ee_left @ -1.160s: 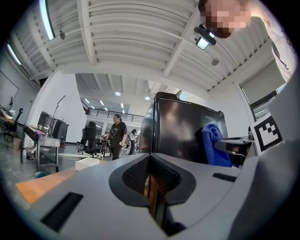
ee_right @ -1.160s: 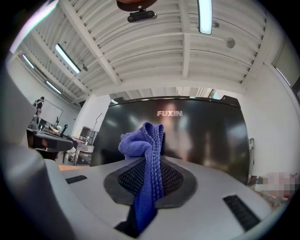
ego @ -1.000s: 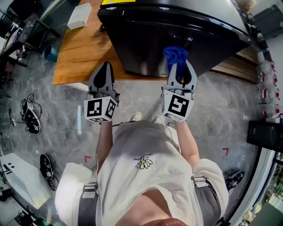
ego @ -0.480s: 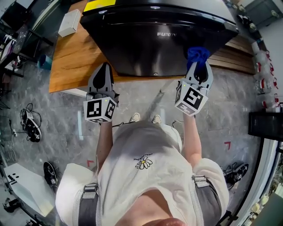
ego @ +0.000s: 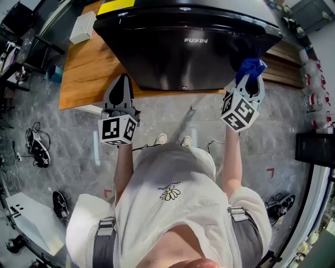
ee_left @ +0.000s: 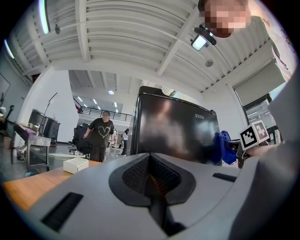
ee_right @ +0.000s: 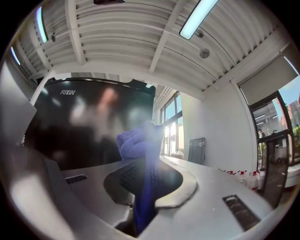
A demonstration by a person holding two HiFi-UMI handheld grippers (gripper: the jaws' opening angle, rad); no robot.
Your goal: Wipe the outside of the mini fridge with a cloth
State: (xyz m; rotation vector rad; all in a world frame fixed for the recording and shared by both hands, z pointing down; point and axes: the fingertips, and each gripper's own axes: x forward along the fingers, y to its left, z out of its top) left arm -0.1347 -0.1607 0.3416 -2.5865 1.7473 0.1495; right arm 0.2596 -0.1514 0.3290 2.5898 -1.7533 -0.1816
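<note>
The black mini fridge (ego: 183, 52) stands on a wooden table (ego: 89, 68), its glossy door facing me. My right gripper (ego: 251, 78) is shut on a blue cloth (ego: 250, 67) and holds it against the door's right edge. In the right gripper view the blue cloth (ee_right: 138, 150) sticks out between the jaws in front of the fridge door (ee_right: 79, 122). My left gripper (ego: 121, 94) hangs shut and empty in front of the table's edge, left of the fridge. The left gripper view shows the fridge (ee_left: 176, 131) and the blue cloth (ee_left: 225, 147) at its right side.
A white box (ego: 82, 27) lies on the table left of the fridge. A yellow label (ego: 116, 5) marks the fridge top. Shoes (ego: 39, 152) and cables lie on the grey floor at the left. A person (ee_left: 101, 133) walks in the background of the left gripper view.
My right gripper has slid the blue cloth rightward across the fridge door, from near the middle to its right edge. The left gripper has stayed still.
</note>
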